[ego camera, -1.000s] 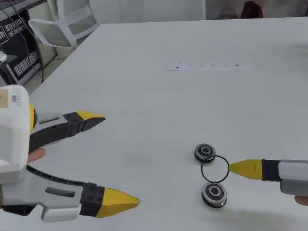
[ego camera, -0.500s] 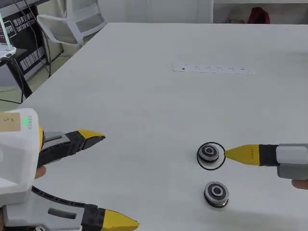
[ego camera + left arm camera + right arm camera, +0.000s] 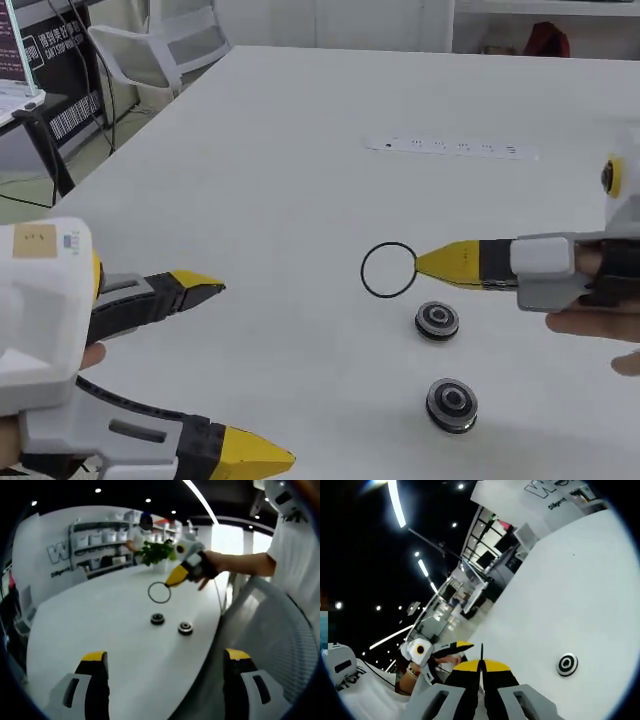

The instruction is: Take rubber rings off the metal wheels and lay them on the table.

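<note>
Rubber ring [image 3: 363,270] dangles over the table [image 3: 300,150], pinched by its edge in the clamped right gripper [image 3: 421,264], just beyond the far wheel [image 3: 437,321]. Looks light and floppy, so hold the rim. Left gripper [image 3: 256,375] is spread wide, empty.

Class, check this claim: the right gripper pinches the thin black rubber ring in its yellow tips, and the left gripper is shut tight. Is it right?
No: the left gripper is open, its jaws wide apart, as the left gripper view shows. The right gripper does pinch the thin black rubber ring.
</note>
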Demonstrator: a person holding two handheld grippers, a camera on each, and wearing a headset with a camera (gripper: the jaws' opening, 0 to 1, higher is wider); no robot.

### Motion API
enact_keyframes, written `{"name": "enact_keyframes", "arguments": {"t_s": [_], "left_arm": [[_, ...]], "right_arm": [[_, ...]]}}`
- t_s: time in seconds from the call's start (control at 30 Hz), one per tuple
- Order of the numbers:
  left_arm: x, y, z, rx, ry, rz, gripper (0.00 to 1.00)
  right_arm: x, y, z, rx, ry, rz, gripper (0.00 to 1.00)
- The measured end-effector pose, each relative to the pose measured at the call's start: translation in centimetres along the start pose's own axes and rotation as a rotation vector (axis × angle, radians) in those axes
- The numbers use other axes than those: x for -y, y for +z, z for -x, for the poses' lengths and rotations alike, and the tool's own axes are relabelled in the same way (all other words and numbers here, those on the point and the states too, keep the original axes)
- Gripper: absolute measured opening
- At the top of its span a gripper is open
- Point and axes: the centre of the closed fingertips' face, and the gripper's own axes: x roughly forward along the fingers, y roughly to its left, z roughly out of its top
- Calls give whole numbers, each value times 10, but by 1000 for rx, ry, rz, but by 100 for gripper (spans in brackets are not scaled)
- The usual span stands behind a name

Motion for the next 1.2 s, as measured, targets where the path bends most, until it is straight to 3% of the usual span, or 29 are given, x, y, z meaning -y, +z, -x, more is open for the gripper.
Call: {"name": "enact_keyframes", "arguments": {"t_s": [0.17,0.3,0.43,0.7,1.2], "left_arm": [[0,0,0,2,1,8,97],[1,-2,0,-8,0,9,96],[4,-9,-3,-52,-14,-9,95],[4,-12,-3,-65,-13,-9,95],[5,-18,-4,-101,-19,-19,92]], "right_arm": [[5,-7,-15,-38,-31,28,0],[16,-28,-24,-91,-51,44,0],[31,-48,-25,-157,-96,40,0],[52,-68,-27,-184,-141,-20,0],[70,-101,-30,-295,-207,-23,0]]}}
